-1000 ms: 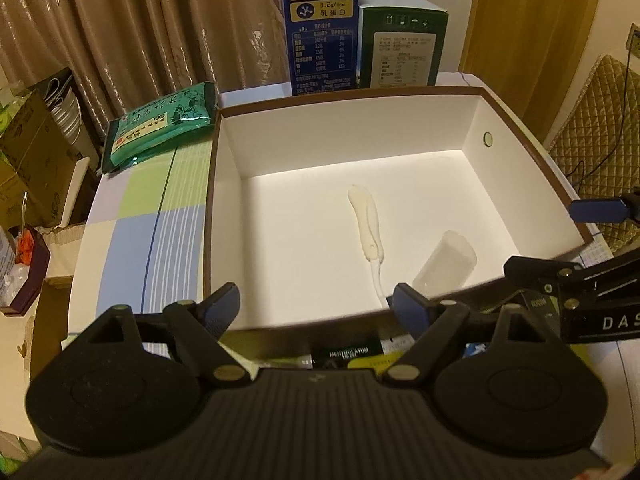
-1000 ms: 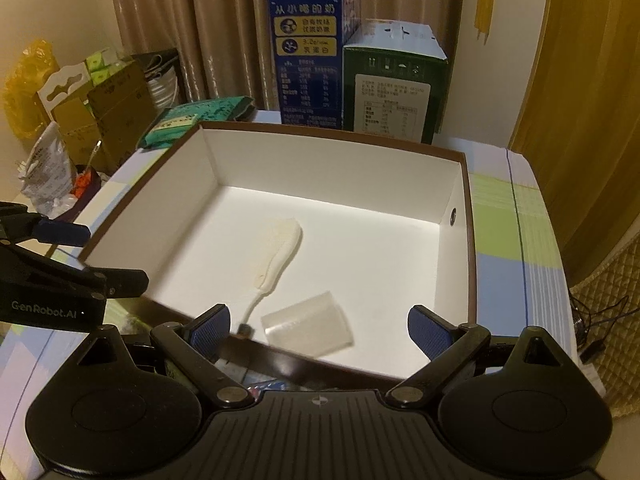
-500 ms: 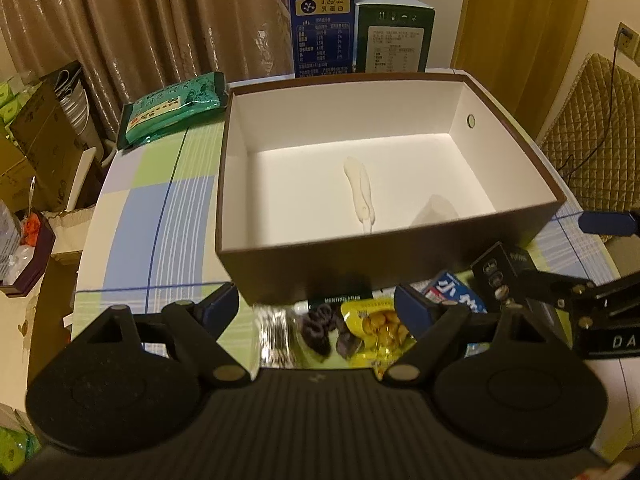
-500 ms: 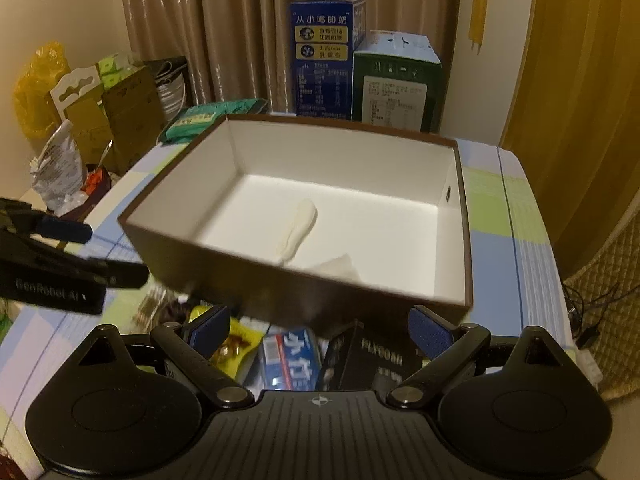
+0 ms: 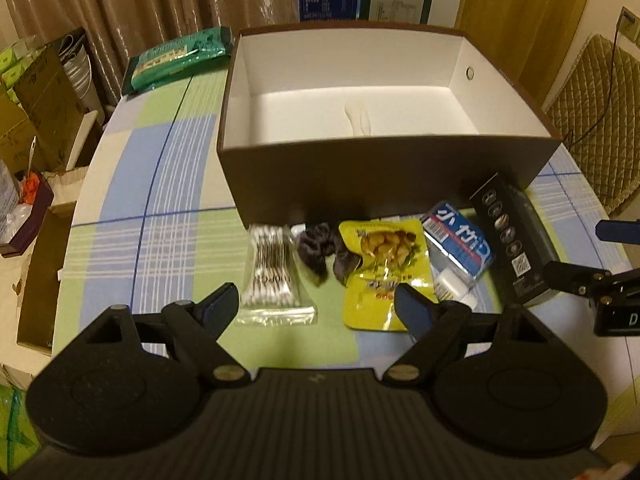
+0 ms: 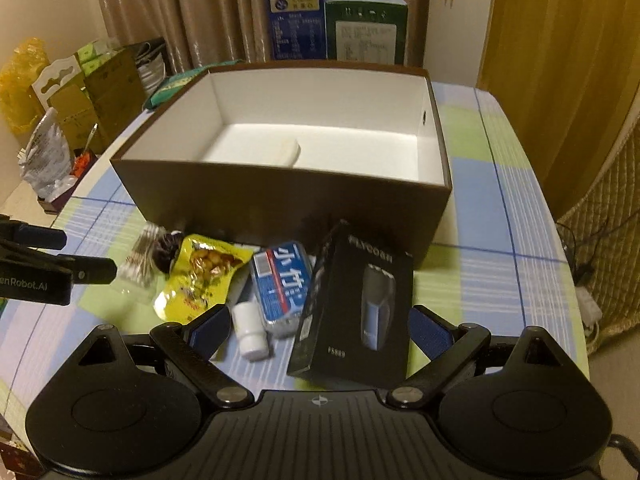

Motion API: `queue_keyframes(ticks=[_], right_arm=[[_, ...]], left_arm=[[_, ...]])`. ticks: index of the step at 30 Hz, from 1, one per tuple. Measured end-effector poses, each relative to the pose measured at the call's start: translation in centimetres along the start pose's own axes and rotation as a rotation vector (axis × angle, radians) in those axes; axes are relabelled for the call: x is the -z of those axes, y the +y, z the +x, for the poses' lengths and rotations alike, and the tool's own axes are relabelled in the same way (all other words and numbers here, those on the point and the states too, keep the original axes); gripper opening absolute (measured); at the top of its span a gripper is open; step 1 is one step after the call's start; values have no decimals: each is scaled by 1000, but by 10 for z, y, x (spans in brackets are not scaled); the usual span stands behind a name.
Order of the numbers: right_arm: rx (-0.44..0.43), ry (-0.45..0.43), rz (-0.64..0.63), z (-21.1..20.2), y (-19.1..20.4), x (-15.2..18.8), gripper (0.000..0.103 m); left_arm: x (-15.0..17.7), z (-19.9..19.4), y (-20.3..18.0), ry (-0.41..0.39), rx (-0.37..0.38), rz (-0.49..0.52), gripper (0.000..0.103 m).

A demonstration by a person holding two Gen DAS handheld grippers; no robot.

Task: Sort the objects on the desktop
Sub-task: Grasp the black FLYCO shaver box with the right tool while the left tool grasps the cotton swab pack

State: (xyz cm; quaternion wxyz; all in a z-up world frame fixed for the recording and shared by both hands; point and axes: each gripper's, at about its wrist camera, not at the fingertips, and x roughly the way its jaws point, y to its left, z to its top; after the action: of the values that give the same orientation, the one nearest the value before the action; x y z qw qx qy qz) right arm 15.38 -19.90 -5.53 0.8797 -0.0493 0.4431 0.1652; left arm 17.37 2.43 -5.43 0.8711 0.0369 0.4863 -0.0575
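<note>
A brown box (image 5: 384,172) with a white inside stands on the checked table; it also shows in the right wrist view (image 6: 280,196). A white item (image 5: 358,118) lies inside. In front of the box lie a cotton swab bag (image 5: 272,276), a dark scrunchie (image 5: 320,252), a yellow snack packet (image 5: 384,268), a blue tissue pack (image 5: 460,244), a small white bottle (image 6: 250,334) and a black shaver box (image 6: 356,316). My left gripper (image 5: 316,308) is open and empty above the swabs and snack packet. My right gripper (image 6: 316,330) is open and empty over the shaver box.
A green packet (image 5: 176,60) lies at the table's far left. A blue carton (image 6: 294,12) and a green carton (image 6: 366,26) stand behind the box. Cardboard boxes and bags (image 6: 80,92) crowd the floor at the left. A quilted chair (image 5: 592,120) is at the right.
Both grippers have pulled back from over the box towards the table's near edge. The items in front of the box have come into view. Both stay open and empty.
</note>
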Motion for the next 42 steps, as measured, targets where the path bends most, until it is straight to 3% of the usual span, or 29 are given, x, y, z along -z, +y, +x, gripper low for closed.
queue_keyframes(ticks=[16, 26, 32, 37, 42], right_arm=[[47, 63, -2, 27, 0, 15, 93], [163, 71, -107, 55, 14, 23, 92], [246, 70, -246, 73, 33, 31, 80], [319, 65, -334, 85, 41, 39, 76], [303, 42, -277, 79, 29, 36, 69]], left_arm=[[15, 26, 17, 34, -30, -33, 82], [17, 46, 40, 45, -61, -63, 82], [19, 56, 45, 65, -62, -73, 82], [19, 62, 45, 75, -53, -74, 82], [18, 65, 42, 74, -37, -57, 82]])
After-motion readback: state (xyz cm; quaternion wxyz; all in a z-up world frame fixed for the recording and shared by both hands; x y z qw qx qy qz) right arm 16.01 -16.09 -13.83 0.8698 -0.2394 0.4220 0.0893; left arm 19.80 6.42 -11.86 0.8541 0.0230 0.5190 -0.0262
